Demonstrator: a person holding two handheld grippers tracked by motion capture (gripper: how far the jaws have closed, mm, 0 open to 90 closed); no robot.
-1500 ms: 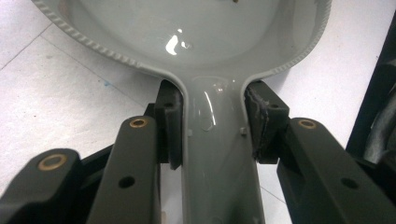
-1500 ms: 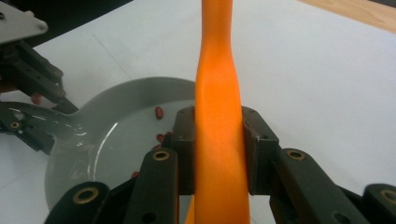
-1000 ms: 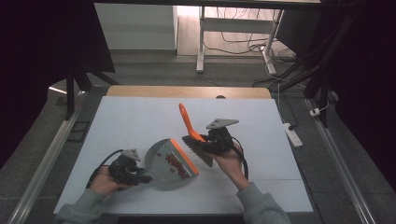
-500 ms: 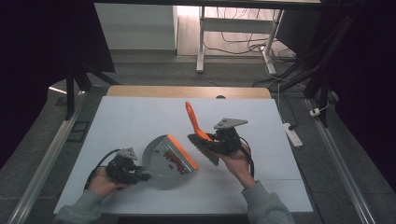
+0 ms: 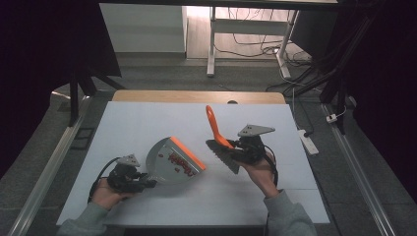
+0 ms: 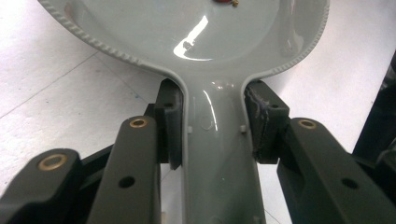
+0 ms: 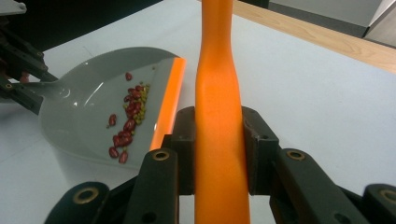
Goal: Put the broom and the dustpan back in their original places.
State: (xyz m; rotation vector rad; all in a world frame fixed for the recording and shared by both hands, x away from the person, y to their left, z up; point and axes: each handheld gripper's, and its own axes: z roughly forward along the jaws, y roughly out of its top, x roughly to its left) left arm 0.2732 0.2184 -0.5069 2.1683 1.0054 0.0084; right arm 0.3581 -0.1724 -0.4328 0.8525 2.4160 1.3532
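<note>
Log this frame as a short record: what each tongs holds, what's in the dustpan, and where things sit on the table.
left tongs: shut on the grey handle of the dustpan
right tongs: shut on the orange handle of the brush
dustpan contents: red beans with some small greenish bits, gathered near the orange lip
brush position: right of the dustpan, apart from it, handle pointing up and away from the person
surface: white table, wooden strip along its far edge
</note>
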